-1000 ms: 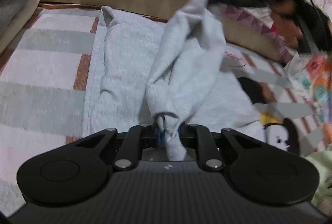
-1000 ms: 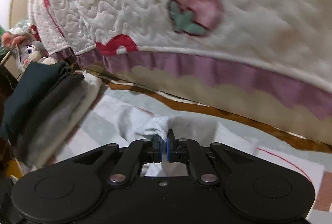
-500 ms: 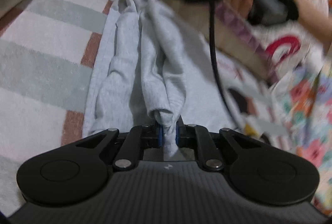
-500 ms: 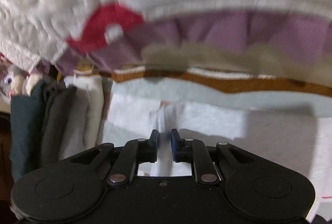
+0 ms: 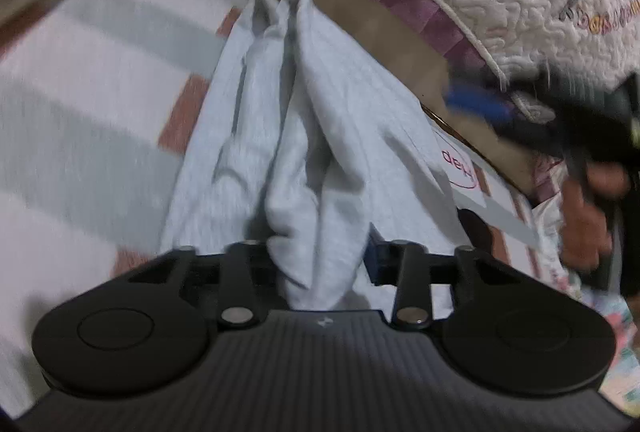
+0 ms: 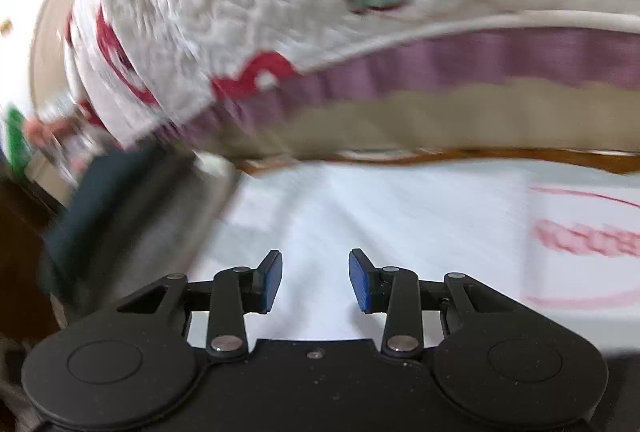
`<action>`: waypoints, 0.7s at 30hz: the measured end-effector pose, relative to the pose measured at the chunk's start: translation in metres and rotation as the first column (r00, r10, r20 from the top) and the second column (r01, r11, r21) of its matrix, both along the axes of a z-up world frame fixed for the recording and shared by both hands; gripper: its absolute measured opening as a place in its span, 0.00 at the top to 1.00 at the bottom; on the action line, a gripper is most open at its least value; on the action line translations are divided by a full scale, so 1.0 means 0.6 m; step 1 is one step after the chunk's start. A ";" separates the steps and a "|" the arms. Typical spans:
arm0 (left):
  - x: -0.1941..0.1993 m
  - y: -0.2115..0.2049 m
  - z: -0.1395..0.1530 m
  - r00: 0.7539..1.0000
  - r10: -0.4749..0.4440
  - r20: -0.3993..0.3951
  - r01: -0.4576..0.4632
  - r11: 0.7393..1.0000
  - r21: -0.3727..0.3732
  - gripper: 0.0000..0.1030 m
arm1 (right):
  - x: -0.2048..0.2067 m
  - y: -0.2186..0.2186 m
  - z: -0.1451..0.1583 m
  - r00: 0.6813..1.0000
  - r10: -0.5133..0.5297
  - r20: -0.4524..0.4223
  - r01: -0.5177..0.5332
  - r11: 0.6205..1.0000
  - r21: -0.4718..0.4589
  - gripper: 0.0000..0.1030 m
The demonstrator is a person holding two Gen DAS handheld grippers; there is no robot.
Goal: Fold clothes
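A light grey garment [image 5: 304, 136] lies lengthwise on a striped mat, folded into a long narrow shape. My left gripper [image 5: 320, 260] has its jaws apart, with the near end of the garment lying loose between them. My right gripper [image 6: 314, 278] is open and empty above pale cloth [image 6: 380, 208]. It also shows blurred at the right of the left wrist view [image 5: 560, 120], held by a hand, away from the garment.
A quilted strawberry bedspread [image 6: 320, 12] with a purple border hangs over the bed edge behind. A stack of folded dark and grey clothes [image 6: 120, 216] stands at the left. The striped mat [image 5: 80, 112] spreads to the left. A colourful cloth [image 5: 616, 352] lies at the right.
Both grippers have opened. The right one let go of the garment's far end and drew back to the right. The garment has dropped flat onto the mat.
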State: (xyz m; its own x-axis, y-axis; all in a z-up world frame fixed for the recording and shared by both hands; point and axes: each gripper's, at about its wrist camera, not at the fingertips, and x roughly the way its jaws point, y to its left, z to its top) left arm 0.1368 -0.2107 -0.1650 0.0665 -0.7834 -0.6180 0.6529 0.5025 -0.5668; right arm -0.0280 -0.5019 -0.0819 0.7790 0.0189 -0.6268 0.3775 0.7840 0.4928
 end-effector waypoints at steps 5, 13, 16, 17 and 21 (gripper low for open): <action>0.021 0.046 -0.009 0.967 0.133 -0.217 -0.143 0.989 -0.032 0.87 | -0.091 0.073 -0.031 0.985 -0.034 -0.169 0.013 0.992 -0.126 0.57; 0.001 0.026 0.014 0.988 0.148 -0.033 -0.143 0.982 0.122 0.69 | -0.138 0.100 -0.065 0.985 0.036 -0.167 -0.062 0.986 -0.154 0.57; -0.010 0.032 0.033 0.984 0.153 0.085 -0.167 0.969 0.185 0.60 | -0.143 0.108 -0.057 0.985 0.075 -0.156 -0.107 0.971 -0.213 0.56; -0.011 0.034 0.035 0.984 0.144 0.104 -0.162 0.968 0.192 0.60 | -0.142 0.111 -0.055 0.983 0.089 -0.158 -0.122 0.969 -0.216 0.56; -0.006 0.046 0.020 0.986 0.123 0.111 -0.146 0.963 0.229 0.63 | -0.156 0.134 -0.054 0.969 0.156 -0.192 -0.189 0.968 -0.163 0.56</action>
State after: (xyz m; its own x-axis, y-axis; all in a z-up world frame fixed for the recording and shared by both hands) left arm 0.1334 -0.1831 -0.1532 0.2284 -0.5965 -0.7694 0.6148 0.7011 -0.3611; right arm -0.1216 -0.4216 -0.1145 0.6504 0.0182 -0.7593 0.2970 0.9140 0.2763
